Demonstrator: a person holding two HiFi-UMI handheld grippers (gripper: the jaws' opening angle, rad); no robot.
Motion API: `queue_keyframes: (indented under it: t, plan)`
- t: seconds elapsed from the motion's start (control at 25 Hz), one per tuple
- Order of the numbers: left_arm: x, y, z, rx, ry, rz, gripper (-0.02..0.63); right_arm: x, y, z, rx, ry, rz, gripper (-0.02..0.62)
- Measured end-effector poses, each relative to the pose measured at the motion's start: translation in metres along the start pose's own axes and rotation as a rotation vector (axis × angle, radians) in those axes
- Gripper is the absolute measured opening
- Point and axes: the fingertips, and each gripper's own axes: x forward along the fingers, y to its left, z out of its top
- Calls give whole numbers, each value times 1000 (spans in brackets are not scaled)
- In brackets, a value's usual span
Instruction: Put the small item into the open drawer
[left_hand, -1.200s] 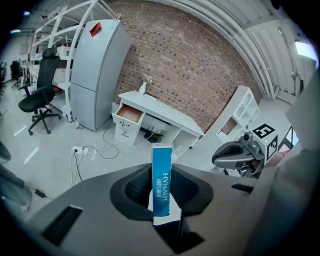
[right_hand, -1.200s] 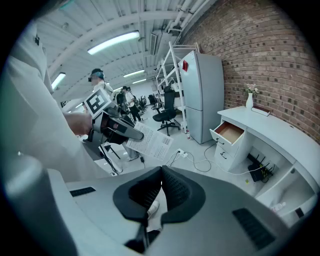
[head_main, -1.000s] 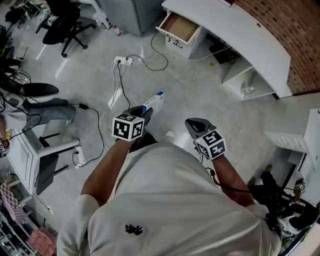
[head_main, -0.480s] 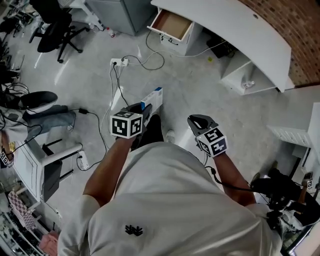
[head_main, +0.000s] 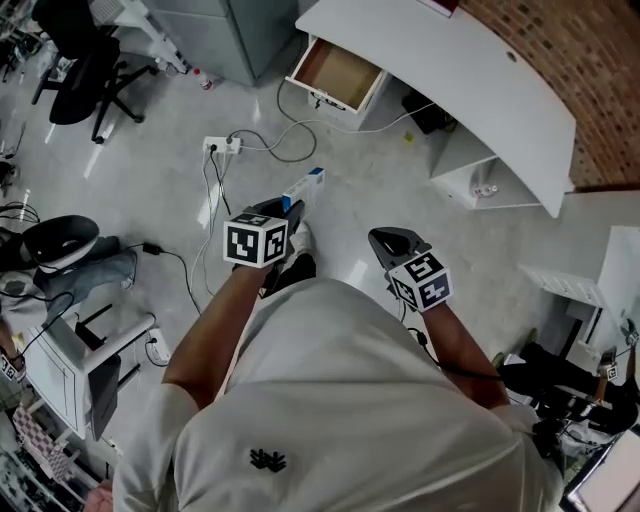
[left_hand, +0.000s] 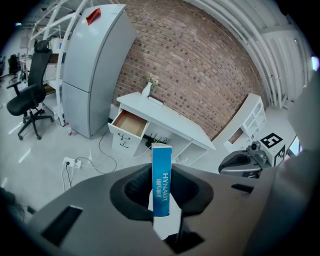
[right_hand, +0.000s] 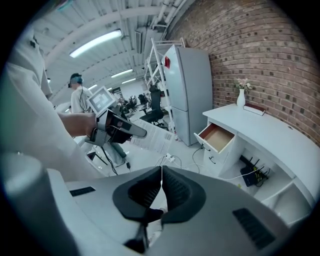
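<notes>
My left gripper (head_main: 285, 212) (left_hand: 161, 200) is shut on a slim blue and white box (head_main: 305, 191) (left_hand: 161, 182), which sticks out forward between its jaws. The box points toward the open drawer (head_main: 335, 73) (left_hand: 128, 124) of a white curved desk (head_main: 470, 70) several steps ahead; its wooden inside looks bare. In the right gripper view the drawer (right_hand: 215, 137) sits right of centre. My right gripper (head_main: 392, 243) (right_hand: 161, 187) is held at waist height beside the left one, its jaws shut with nothing between them.
A white power strip (head_main: 222, 145) with trailing cables lies on the grey floor between me and the desk. A tall grey cabinet (left_hand: 90, 70) stands left of the drawer. Office chairs (head_main: 75, 75) are at the far left. A person stands far behind in the right gripper view.
The whole scene has shifted: the drawer and desk sit a little further left and nearer in the head view. Both grippers keep their grip and relative places.
</notes>
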Motion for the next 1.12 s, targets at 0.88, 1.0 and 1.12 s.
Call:
queue_keyframes:
  t: [0.88,1.0,1.12]
  plan:
    - [112,169,176,-35,35,55,86,162,-122,168,-61,84,79,32]
    - [142,180,205,-47,47,82,85,176,-156,186,-66,96,107,32]
    - [176,196,237,-63,54,103,86,193,-192,210,-89,108,137,32]
